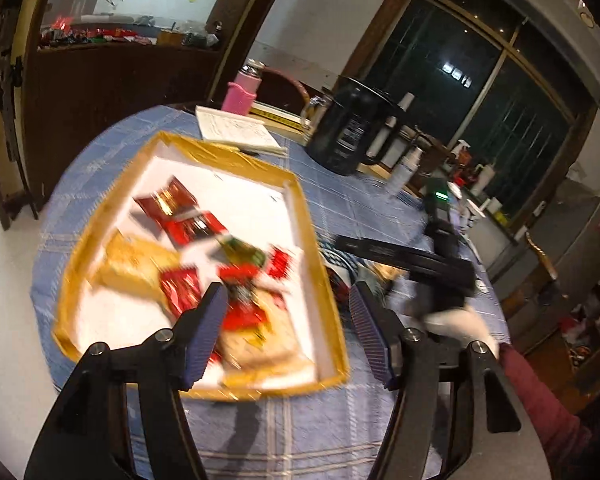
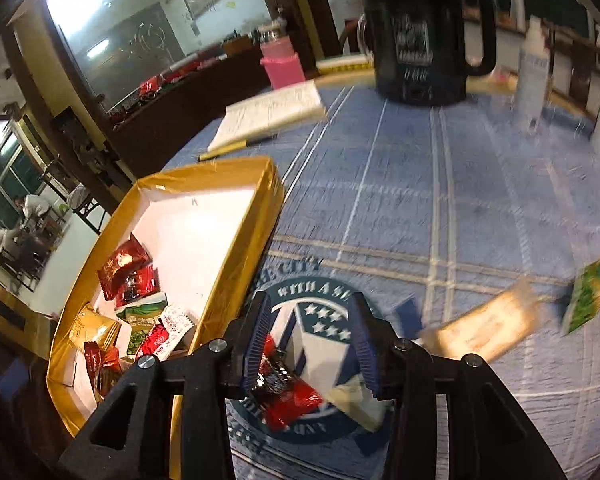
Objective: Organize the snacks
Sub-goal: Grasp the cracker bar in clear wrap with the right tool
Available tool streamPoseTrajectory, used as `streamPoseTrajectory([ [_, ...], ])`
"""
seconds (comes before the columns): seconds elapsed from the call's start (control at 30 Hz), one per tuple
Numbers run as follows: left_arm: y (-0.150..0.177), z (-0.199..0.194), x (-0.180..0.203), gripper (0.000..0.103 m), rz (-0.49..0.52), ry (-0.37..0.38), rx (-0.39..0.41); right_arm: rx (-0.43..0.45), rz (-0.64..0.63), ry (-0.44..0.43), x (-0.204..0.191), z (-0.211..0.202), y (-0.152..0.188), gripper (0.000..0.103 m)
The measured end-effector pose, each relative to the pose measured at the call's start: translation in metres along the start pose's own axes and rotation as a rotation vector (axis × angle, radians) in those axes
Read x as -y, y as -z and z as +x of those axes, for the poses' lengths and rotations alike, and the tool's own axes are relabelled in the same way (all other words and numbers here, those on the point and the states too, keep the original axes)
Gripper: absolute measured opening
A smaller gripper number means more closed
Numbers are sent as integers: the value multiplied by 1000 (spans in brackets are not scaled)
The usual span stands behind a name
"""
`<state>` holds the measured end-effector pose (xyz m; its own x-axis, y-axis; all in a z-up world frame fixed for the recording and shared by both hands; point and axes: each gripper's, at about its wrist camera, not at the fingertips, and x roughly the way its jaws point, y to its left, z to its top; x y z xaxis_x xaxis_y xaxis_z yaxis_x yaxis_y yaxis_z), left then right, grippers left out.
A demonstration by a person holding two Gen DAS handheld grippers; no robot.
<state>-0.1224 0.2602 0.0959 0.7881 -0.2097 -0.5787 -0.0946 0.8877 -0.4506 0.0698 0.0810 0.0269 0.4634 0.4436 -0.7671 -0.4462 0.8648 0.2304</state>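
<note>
A gold-rimmed white tray on the blue tablecloth holds several snack packets, red, gold and green. My left gripper is open and empty, hovering over the tray's near right corner. My right gripper is open, low over the cloth just right of the tray, with a red packet and a white packet lying between its jaws. A tan packet and a green packet lie on the cloth to the right. The right gripper's body shows in the left wrist view.
A black kettle, a notebook with a pen, a pink bottle and white bottles stand at the table's far side. A dark cabinet stands behind.
</note>
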Motion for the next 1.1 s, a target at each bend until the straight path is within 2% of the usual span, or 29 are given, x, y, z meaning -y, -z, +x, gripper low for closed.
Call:
streamPoseTrajectory([
  [0.13,11,3,10,63,-19,28,-11,-46,-110,6,-27,11,13,37],
  [0.2,13,7,13,63,-31,38,-16,-55,-163,46,-36,11,23,25],
  [0.27,15,8,13,63,-41,41,-20,-64,-173,57,-35,7,34,18],
  [0.33,18,9,15,63,-45,41,-24,-87,-154,70,-28,3,43,3],
  [0.5,24,5,14,63,-39,39,-21,-100,-102,78,8,-32,75,1],
  [0.53,25,5,14,63,-39,40,-22,-107,-86,74,16,-39,80,1],
  [0.57,26,4,14,63,-40,45,-23,-112,-61,48,27,-49,87,7],
  [0.63,27,5,15,63,-39,51,-25,-82,8,-17,48,-66,90,8],
  [0.67,28,5,16,63,-41,54,-26,-54,44,-22,60,-75,89,15],
  [0.7,30,6,17,63,-44,59,-29,-31,66,-12,68,-80,87,29],
  [0.77,32,8,22,63,-40,66,-37,6,112,-5,85,-84,77,42],
  [0.83,35,7,28,63,-22,67,-44,28,175,-42,97,-79,66,43],
  [0.97,40,3,40,63,13,62,-45,37,318,13,121,-61,41,50],
  [1.1,44,2,51,63,38,70,-55,16,468,30,140,-36,18,51],
])
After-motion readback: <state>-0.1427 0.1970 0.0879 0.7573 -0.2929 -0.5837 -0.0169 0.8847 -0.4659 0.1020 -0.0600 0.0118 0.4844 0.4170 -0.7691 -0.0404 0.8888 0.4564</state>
